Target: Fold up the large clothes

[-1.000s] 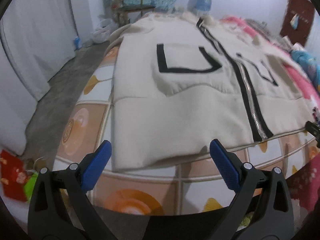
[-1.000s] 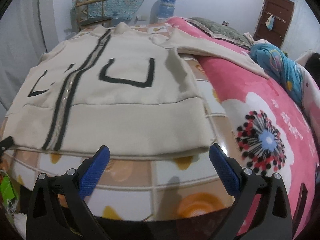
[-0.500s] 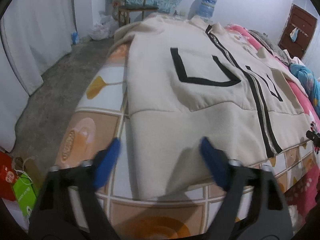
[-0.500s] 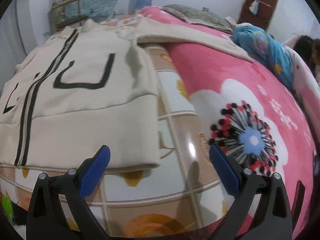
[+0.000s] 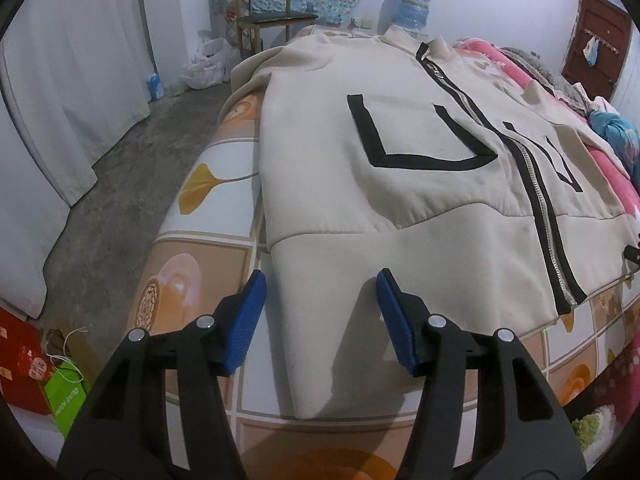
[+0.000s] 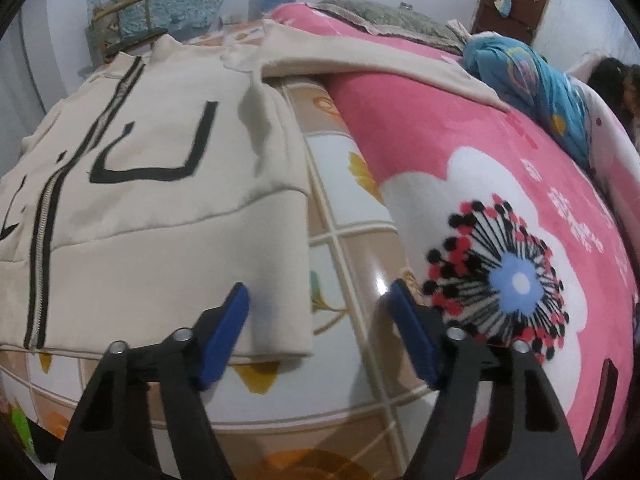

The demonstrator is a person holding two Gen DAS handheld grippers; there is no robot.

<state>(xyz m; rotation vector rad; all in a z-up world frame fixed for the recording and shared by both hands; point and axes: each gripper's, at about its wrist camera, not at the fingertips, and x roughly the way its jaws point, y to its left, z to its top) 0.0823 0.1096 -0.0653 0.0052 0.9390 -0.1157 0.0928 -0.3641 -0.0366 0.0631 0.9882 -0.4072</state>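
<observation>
A large cream zip-up jacket [image 5: 400, 184] with black trim lies spread face up on the bed. My left gripper [image 5: 320, 284] is open, its blue pads straddling the jacket's left hem corner, just above the cloth. My right gripper [image 6: 318, 296] is open at the jacket's [image 6: 160, 216] right hem corner, the left pad over the cloth and the right pad over the patterned sheet. One sleeve [image 6: 360, 60] stretches out to the right over the pink blanket.
The bed has a tile-patterned sheet [image 5: 208, 208] and a pink flowered blanket [image 6: 480, 208]. A blue bundle [image 6: 536, 76] lies far right. Grey floor [image 5: 120, 168], a white curtain [image 5: 72, 80], a wooden chair [image 5: 268, 20] and a water bottle [image 5: 412, 4] are beyond the bed.
Both grippers have moved forward and outward to the jacket's two hem corners. Their jaws have narrowed somewhat but stay open.
</observation>
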